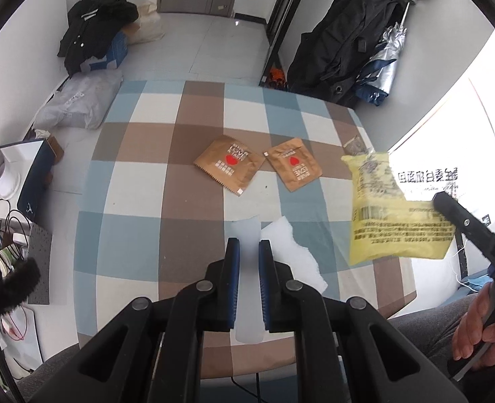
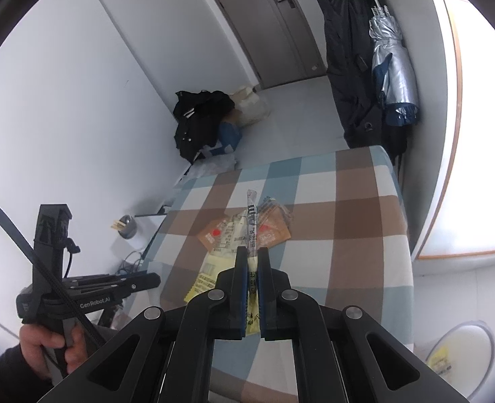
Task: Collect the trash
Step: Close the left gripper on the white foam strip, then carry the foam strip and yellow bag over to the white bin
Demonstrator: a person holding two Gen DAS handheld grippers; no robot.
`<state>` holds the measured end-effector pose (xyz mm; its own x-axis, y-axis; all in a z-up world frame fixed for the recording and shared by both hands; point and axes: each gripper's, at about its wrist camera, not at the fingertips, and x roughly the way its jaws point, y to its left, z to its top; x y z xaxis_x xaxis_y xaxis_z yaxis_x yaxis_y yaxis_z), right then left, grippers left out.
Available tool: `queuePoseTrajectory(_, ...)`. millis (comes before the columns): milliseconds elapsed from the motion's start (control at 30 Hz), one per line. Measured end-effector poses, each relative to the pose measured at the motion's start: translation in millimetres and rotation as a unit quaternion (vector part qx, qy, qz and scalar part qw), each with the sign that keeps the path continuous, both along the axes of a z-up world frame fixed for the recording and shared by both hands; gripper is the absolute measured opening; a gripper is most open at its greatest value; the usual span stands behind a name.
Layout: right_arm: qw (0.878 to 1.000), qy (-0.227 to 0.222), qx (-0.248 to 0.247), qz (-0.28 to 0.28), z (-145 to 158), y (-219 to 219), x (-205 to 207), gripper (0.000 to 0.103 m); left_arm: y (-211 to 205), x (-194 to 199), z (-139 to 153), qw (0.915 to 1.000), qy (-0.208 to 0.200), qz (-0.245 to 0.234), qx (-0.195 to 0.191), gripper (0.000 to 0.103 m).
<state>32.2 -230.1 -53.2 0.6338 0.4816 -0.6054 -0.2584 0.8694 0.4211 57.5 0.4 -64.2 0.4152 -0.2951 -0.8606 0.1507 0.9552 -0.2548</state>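
Note:
Two brown sachets with red hearts [image 1: 227, 167] [image 1: 295, 168] lie side by side on the checked tablecloth [image 1: 140, 181]. A torn white paper scrap [image 1: 298, 258] lies just ahead of my left gripper [image 1: 248, 245], whose jaws stand slightly apart and hold nothing, low over the near table. My right gripper [image 2: 251, 254] is shut on a yellow printed packet [image 2: 251, 265] and holds it in the air above the table's right side. The yellow packet also shows in the left wrist view [image 1: 392, 215], at the right.
A white bin with a yellow liner [image 2: 462, 352] stands on the floor to the right of the table. Black coats [image 1: 345, 40] and a silver umbrella [image 1: 385, 57] hang beyond the far right corner. Bags [image 1: 79, 100] and a side desk with cables [image 1: 9, 221] are at the left.

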Motion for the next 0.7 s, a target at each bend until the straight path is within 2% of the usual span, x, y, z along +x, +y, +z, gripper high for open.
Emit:
queuePoseTrajectory(133, 1.000, -0.008, 0.000, -0.004, 9.4, -0.9, -8.5, 0.004, 1.4, -2.9, 15.0, 0.9997, -0.011, -0.006, -0.019, 0.007)
queuePoseTrajectory(367, 0.999, -0.041, 0.005, -0.023, 49.7, -18.9, -27.2, 0.004, -11.5, -9.6, 46.2, 0.9977, -0.044, -0.032, -0.040, 0.007)
queuePoseTrajectory(533, 0.997, -0.071, -0.002, -0.039, 77.9, -37.4, -46.2, 0.004, -34.0, -13.9, 68.6, 0.9948, -0.068, -0.059, -0.048, 0.007)
queuePoseTrajectory(700, 0.993, -0.090, 0.006, -0.077, 95.1, -74.4, -65.6, 0.004, -66.4, -16.1, 86.4, 0.9906, -0.082, -0.092, -0.060, 0.007)
